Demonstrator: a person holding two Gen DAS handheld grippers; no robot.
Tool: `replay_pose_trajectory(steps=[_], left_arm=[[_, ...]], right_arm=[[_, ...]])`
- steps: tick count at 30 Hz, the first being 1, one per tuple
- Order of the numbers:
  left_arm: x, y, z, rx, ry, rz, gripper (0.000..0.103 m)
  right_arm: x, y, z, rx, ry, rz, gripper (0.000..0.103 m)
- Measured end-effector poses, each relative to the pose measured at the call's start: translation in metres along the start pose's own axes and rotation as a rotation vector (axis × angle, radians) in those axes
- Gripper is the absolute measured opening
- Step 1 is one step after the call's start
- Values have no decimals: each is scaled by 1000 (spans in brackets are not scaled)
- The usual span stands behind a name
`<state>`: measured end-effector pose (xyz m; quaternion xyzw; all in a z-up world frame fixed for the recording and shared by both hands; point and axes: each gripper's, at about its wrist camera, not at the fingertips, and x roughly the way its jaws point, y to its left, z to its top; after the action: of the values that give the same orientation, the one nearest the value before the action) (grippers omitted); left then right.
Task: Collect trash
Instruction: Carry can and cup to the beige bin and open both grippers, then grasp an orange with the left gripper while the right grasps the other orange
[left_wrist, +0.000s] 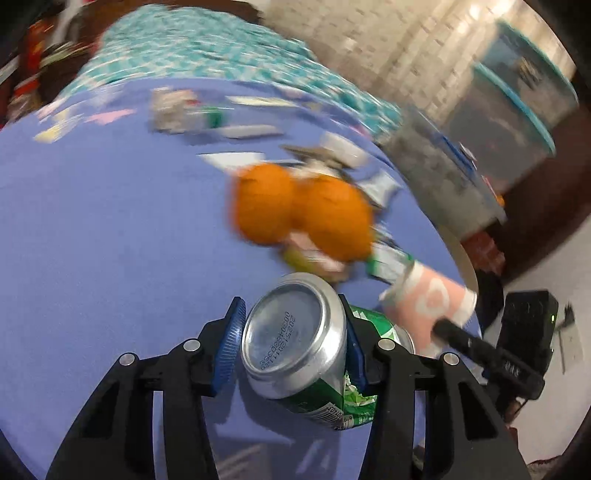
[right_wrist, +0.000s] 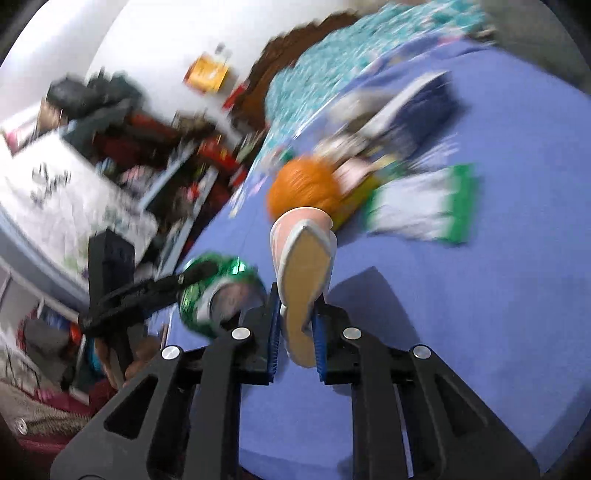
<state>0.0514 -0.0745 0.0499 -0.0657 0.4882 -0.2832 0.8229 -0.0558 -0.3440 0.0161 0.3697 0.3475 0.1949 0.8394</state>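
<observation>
Blue-sheeted bed (left_wrist: 92, 221) fills both views, and nearest the cameras each tool already has a catch: the left tool (left_wrist: 291, 338) is clamped on a crushed green can (left_wrist: 295, 339) lifted off the sheet, while the right tool (right_wrist: 297, 332) pinches a squashed pink paper cup (right_wrist: 304, 273) flat between its pads. Beyond them two oranges (left_wrist: 299, 214) sit among blurred wrappers (left_wrist: 332, 155), a green-and-white packet (right_wrist: 424, 205) and more scraps toward the patterned teal blanket (left_wrist: 207, 51), so I judge the collecting under way, with both held pieces undelivered and most litter still lying there.
</observation>
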Motion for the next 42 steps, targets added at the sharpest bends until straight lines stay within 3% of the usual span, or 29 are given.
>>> replay_pose_trajectory(steps=[6,11,19,21,22,23,24,30,35,40,42], left_arm=[[75,-116,30,208,84,-60,46],[155,-211,63,279,152,-124,46],[250,-328,94,307,187,-153,46],[267,-345,96,321,196,-147,47],[273,-350,96,327,200,-140,53],[278,-352,97,324,205,-132,69],[279,-351,98,317,204,-122,74],[255,-328,104,255,184,-160,80],[200,-282,104,193,143,-266,80],[120,-201,98,121,53,-339,80],[90,-163,94,89,1,-316,80]], right_arm=[[-86,-75,11,176,-235,-84,18],[-152,-138,22,306,-393,-203,18],[-192,-206,64,419,-496,-346,19],[-193,-214,68,431,-500,-412,26],[-198,-224,66,439,-500,-434,34],[-199,-230,67,449,-501,-440,57],[-199,-233,64,457,-504,-439,70],[-211,-222,58,435,-596,-517,70],[-218,-191,46,379,-671,-528,68],[-187,-146,55,267,-570,-445,58],[-161,-130,62,216,-488,-383,45]])
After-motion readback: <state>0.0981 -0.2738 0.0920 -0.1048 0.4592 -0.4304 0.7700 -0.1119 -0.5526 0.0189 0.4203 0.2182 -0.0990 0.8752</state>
